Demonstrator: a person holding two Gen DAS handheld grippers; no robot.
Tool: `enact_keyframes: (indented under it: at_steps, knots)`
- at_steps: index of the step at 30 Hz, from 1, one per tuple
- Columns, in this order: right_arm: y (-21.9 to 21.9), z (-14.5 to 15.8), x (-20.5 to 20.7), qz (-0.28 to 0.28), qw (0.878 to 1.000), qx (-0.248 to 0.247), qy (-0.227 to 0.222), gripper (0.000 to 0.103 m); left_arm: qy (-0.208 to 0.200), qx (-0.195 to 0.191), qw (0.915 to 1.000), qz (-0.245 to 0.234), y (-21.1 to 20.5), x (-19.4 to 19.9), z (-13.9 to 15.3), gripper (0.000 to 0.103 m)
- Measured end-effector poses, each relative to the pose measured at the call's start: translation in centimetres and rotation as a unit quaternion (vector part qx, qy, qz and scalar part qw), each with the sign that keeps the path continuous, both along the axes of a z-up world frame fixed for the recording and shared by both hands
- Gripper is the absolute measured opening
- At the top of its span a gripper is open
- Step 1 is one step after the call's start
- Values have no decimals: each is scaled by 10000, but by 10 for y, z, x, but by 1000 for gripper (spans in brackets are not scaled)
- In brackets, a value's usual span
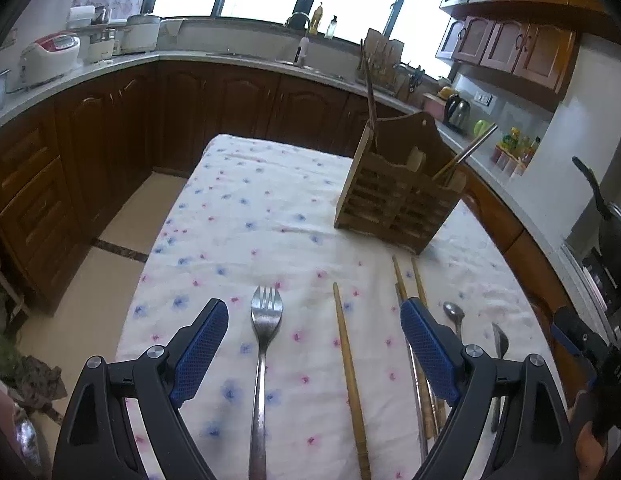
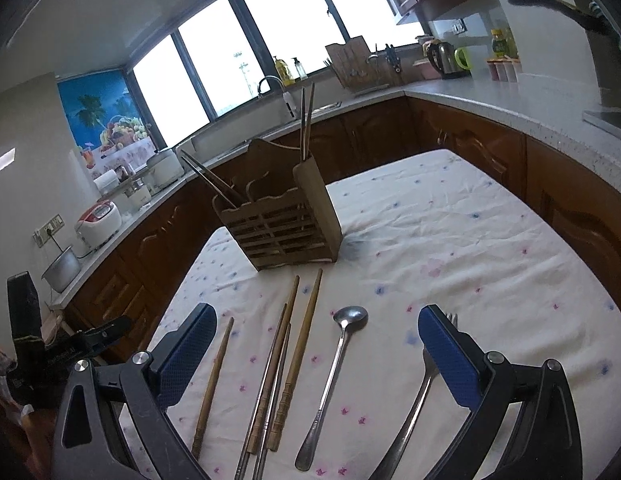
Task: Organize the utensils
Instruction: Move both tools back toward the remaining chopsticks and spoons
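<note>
The job looks barely underway. The wooden utensil holder [image 2: 280, 222] stands upright toward the far end of the cloth-covered surface [image 2: 450, 240], at about twelve o'clock from both grippers, and already has a few chopsticks standing in its compartments. Most pieces lie loose on the cloth nearer the camera.

In the left wrist view, the left gripper [image 1: 314, 344] hangs with its jaws wide apart and holds nothing; a fork [image 1: 262, 344] lies between the fingers on the cloth, and a single wooden chopstick [image 1: 348, 360] lies just at its three o'clock.

In the right wrist view, the right gripper [image 2: 316, 352] is also spread open and empty. Between its fingers lie the bunched chopsticks [image 2: 286, 360] and a spoon [image 2: 334, 368], with a second fork [image 2: 422, 384] partly hidden behind the right finger.

By my judgement, every loose piece has yet to go into the holder.
</note>
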State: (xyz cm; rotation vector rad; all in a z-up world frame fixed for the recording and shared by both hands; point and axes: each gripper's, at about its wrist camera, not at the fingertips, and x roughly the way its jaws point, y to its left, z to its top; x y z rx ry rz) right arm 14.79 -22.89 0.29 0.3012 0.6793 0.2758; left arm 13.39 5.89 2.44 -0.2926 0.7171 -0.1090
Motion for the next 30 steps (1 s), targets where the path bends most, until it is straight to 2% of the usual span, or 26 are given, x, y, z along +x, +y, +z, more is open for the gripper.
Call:
enact_keyframes:
  at_steps: [10, 13, 15, 16, 19, 21, 23, 27, 30]
  knots:
    - [6, -9, 15, 30, 9998, -160, 122, 101, 252, 206, 9994, -143, -16, 19, -10, 87]
    - [9, -12, 26, 70, 9995, -222, 203, 91, 332, 288, 9987, -239, -24, 28, -13, 86]
    - [11, -15, 35, 121, 9992, -225, 299, 78, 388, 393, 9980, -313, -29, 34, -15, 83]
    - [12, -17, 39, 142, 9990, -235, 351, 76, 427, 409, 9976, -359, -31, 37, -17, 82]
    - [16, -22, 54, 239, 9982, -219, 506, 68, 551, 427, 9966, -446, -36, 49, -21, 77]
    - [20, -26, 63, 310, 9975, -212, 600, 56, 635, 504, 9956, -478, -39, 59, -25, 68]
    - [23, -29, 73, 399, 9966, -208, 693, 49, 750, 528, 9945, -512, -41, 68, -29, 62]
    - [34, -36, 93, 588, 9942, -247, 862, 43, 958, 471, 9927, -564, -43, 90, -39, 52]
    - [42, -42, 106, 686, 9924, -320, 972, 38, 1059, 500, 9912, -620, -46, 104, -45, 49]
